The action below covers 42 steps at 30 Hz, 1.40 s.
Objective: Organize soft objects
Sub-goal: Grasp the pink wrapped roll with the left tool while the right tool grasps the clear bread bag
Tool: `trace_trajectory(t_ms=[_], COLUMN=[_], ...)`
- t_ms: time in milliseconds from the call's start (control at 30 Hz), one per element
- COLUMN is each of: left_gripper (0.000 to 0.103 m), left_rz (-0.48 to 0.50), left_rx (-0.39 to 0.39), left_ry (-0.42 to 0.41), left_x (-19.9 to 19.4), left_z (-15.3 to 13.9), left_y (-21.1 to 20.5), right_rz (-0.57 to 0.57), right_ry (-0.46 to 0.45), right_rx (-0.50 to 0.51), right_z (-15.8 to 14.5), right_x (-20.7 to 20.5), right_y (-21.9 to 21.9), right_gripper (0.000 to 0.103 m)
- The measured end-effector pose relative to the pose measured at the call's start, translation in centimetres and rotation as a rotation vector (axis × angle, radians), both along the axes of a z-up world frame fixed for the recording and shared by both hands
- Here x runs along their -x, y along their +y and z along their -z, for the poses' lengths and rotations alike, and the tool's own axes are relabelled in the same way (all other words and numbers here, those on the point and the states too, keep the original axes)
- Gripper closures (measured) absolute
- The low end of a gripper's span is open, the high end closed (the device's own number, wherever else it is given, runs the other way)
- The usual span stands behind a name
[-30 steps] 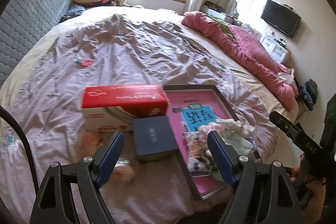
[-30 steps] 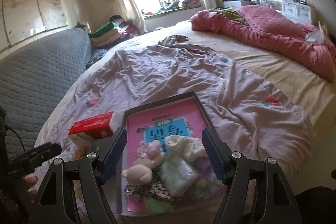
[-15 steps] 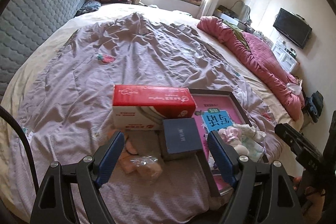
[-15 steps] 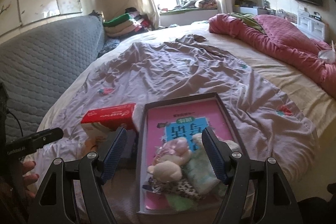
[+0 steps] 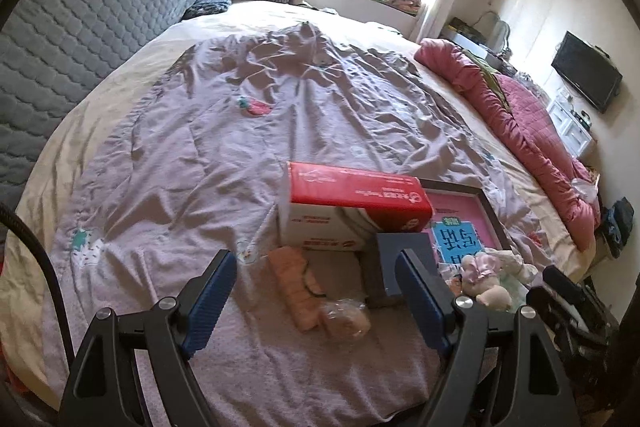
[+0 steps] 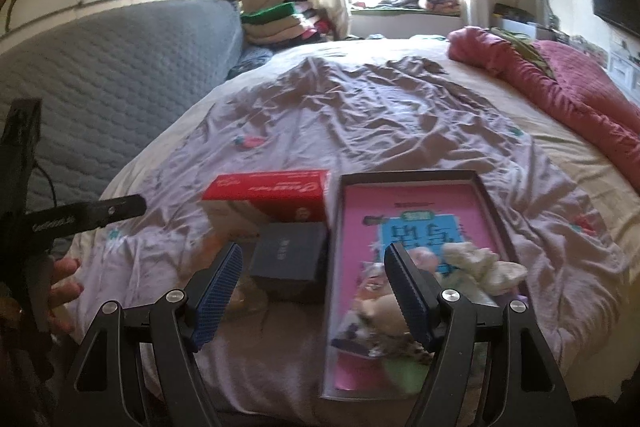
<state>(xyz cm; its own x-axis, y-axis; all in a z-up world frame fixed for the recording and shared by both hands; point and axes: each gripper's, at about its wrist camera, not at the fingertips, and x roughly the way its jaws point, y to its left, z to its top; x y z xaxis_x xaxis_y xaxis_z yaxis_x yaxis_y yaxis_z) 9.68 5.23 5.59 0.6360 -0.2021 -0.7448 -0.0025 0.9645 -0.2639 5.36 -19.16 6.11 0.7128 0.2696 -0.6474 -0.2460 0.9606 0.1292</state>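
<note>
peach cloth roll (image 5: 298, 291) between wide-apart, empty left tongs (image 5: 316, 297); right tongs (image 6: 314, 297) likewise apart

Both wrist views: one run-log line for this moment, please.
left hand-held gripper: open, empty | right hand-held gripper: open, empty | soft toys: in pink-lined tray

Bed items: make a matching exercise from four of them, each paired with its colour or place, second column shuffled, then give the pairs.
1. tissue box
2. small box
3. plush toys
4. folded cloth

A. peach, on the bedspread in front of the tissue box
B. dark navy
C. red top, white sides
D. piled in the pink-lined tray

Pairs: 1-C, 2-B, 3-D, 4-A
</note>
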Motion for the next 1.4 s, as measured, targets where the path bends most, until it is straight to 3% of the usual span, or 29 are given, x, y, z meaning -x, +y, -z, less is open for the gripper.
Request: trace_trajectory(t_ms=[533, 733, 1000, 1400], left_gripper=[0.022, 0.022, 0.022, 0.022], left_rz=[-0.062, -0.063, -0.057, -0.030], left_rx=[0.051, 0.060, 0.084, 0.120], left_ry=[0.103, 0.148, 0.186, 0.279], left_x=[-0.8, -1.2, -1.7, -3.9], left_z=[3.2, 4.7, 6.4, 10.4], left_y=[2.9, 3.0, 2.8, 1.6], right_rz=[-0.162, -0.250, -0.357, -0.406], right_ry=[0.037, 0.064, 0.019, 0.010], right_rx=[0.072, 0.137, 0.241, 0.308], right_z=[2.6, 4.9, 7.2, 10.0], right_x=[0.7, 0.9, 1.7, 1.4], right_y=[6.1, 8.7, 11.7, 12.3], right_gripper=[0.028, 0.028, 0.028, 0.028])
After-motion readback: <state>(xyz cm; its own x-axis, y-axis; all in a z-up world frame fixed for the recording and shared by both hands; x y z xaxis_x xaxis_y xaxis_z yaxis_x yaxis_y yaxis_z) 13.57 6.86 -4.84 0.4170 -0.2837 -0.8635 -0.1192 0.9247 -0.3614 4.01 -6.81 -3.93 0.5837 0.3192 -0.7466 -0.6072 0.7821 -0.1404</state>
